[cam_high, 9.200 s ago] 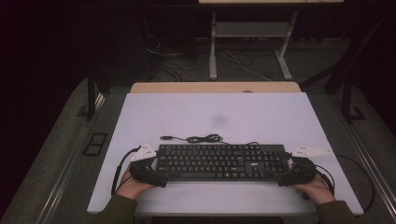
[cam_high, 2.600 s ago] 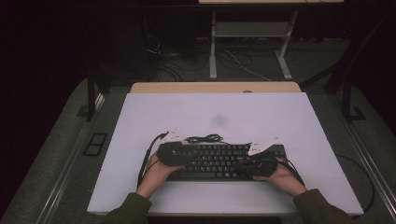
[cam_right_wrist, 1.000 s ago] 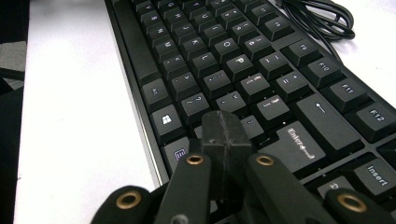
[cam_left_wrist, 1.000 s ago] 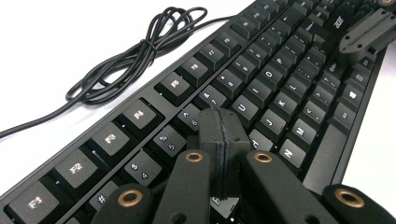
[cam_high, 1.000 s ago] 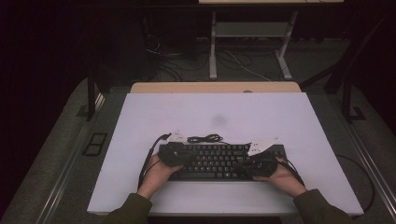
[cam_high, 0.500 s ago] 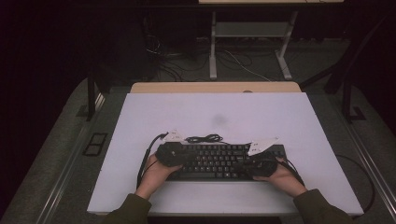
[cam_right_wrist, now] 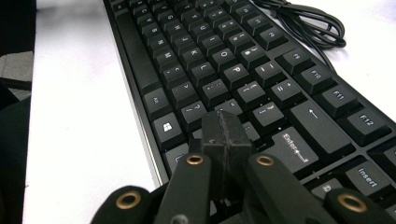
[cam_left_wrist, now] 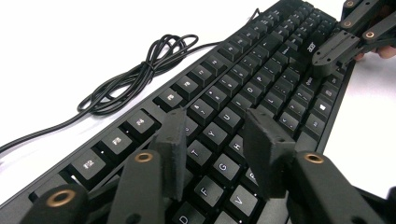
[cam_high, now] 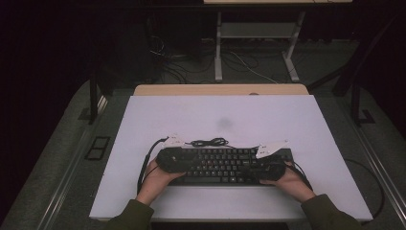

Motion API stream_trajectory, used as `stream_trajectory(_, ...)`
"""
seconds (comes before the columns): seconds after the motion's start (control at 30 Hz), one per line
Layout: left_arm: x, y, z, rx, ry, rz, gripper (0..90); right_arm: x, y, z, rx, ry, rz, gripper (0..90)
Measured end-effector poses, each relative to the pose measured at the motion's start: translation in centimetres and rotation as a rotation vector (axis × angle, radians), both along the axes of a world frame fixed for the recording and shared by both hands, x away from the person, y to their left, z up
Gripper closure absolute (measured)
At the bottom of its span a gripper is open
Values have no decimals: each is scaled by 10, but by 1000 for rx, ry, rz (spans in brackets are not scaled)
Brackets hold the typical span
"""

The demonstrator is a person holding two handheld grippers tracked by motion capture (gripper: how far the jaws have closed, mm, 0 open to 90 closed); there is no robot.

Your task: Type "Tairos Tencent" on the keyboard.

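The keyboard point(cam_high: 225, 165) lies flat near the front edge of the white table point(cam_high: 143, 124), long side across it, with a hand-held gripper over each end, which reads as pressing keys rather than carrying it, since nothing is clamped. The left gripper point(cam_left_wrist: 217, 140) hovers over the letter keys around T, G and H, its jaws parted with only keys showing in the gap between them; they have just been opening, and no thing is held. The right gripper point(cam_right_wrist: 224, 128) has its two jaws pressed flat together with nothing between them, forming one blunt tip poised close above the keys beside Enter (a closed tip is my guess at the better tool for poking a single key). Whether that tip touches a key I cannot tell. The keyboard is black and full-size with white legends, a row of function keys along the far edge and a narrow glossy frame. Its thin black cable point(cam_left_wrist: 135, 77) lies in a loose tangle of loops on the table just behind the function row, well clear of both grippers.
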State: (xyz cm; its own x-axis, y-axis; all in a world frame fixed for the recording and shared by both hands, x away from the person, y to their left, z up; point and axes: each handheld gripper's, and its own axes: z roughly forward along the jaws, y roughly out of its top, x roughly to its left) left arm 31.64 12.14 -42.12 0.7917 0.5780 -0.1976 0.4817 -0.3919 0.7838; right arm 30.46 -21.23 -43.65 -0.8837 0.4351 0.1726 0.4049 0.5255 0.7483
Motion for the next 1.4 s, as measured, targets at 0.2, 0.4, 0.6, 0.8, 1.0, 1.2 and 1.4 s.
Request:
stream_trajectory(0.2, -3, 3, 0, -13, -13, 2, 476, 0, -1, 2, 21, 4, -7, 860)
stream_trajectory(0.4, -7, 8, 0, -27, -24, 0, 395, 0, -2, 4, 48, 6, -22, 742)
stream_trajectory(0.6, -11, 10, -2, -37, -30, 5, 294, 1, -2, 6, 74, 5, -46, 543)
stream_trajectory(0.8, -13, 9, -4, -34, -36, 11, 236, 0, -1, 7, 89, -12, -79, 388)
stream_trajectory(1.0, -13, 11, -4, -35, -53, 15, 233, 3, 0, 8, 106, -18, -98, 347)
stream_trajectory(1.2, -14, 13, -5, -32, -62, 17, 232, 6, 1, 9, 120, -24, -111, 325)
stream_trajectory(1.4, -15, 16, -5, -31, -67, 27, 241, 9, 7, 11, 128, -30, -113, 317)
